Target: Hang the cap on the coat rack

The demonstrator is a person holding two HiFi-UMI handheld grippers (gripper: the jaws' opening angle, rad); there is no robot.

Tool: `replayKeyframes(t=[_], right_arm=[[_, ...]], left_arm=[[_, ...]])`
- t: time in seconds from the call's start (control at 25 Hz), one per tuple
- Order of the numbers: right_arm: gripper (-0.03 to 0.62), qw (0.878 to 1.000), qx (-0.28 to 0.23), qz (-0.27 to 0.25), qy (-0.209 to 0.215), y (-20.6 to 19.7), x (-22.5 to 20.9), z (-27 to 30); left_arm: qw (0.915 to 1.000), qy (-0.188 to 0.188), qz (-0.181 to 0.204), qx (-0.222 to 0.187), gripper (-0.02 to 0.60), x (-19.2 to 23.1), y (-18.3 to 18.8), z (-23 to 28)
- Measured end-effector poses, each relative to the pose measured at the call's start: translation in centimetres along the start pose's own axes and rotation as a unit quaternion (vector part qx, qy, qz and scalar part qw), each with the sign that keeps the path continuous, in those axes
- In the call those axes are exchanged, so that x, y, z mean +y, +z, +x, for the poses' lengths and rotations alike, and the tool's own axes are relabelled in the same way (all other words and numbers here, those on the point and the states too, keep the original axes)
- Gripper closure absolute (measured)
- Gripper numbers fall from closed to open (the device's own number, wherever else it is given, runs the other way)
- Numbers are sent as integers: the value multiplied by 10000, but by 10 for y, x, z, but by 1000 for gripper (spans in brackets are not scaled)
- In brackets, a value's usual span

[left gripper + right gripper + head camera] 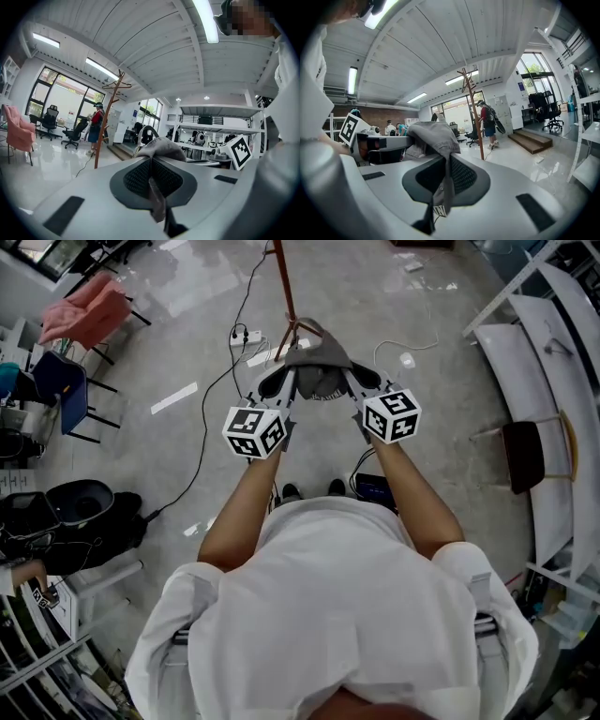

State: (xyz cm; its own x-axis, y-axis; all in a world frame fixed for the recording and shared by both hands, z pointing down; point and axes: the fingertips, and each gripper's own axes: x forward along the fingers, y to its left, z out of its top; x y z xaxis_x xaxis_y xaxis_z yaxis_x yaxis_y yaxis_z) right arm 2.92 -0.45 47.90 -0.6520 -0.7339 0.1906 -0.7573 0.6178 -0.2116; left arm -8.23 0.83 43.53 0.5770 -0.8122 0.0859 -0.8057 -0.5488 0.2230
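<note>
A grey cap (pixel 317 360) hangs between my two grippers, held out in front of me. My left gripper (pixel 288 381) is shut on the cap's (pixel 161 146) left edge; fabric is pinched between its jaws. My right gripper (pixel 352 379) is shut on the cap's (pixel 433 133) right side, with a strap and label hanging from the jaws. The brown wooden coat rack (pixel 283 292) stands just beyond the cap. Its branched top (pixel 117 83) shows in the left gripper view, and the coat rack (pixel 472 105) rises behind the cap in the right gripper view.
Cables and a power strip (pixel 246 337) lie on the shiny floor near the rack's base. A pink chair (pixel 89 310) and a blue chair (pixel 58 381) stand at left; white shelving (pixel 534 352) runs along the right. A person (pixel 489 123) stands beyond the rack.
</note>
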Motion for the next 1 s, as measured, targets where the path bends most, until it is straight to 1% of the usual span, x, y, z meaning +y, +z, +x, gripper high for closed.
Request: replayKeyframes(t=[0.2, 0.48, 0.8, 1.0], right_arm=[[559, 9999, -27, 126, 56, -2, -29, -14], [559, 9996, -110, 258, 36, -1, -51, -20], [559, 9991, -145, 386, -54, 3, -68, -1], [559, 9990, -114, 413, -116, 7, -87, 25]], left_arm=[[9999, 9, 69, 74, 563, -22, -9, 23], [9997, -1, 194, 148, 563, -39, -11, 37], [9997, -1, 167, 157, 563, -25, -11, 59], [9998, 4, 112, 141, 563, -4, -10, 84]])
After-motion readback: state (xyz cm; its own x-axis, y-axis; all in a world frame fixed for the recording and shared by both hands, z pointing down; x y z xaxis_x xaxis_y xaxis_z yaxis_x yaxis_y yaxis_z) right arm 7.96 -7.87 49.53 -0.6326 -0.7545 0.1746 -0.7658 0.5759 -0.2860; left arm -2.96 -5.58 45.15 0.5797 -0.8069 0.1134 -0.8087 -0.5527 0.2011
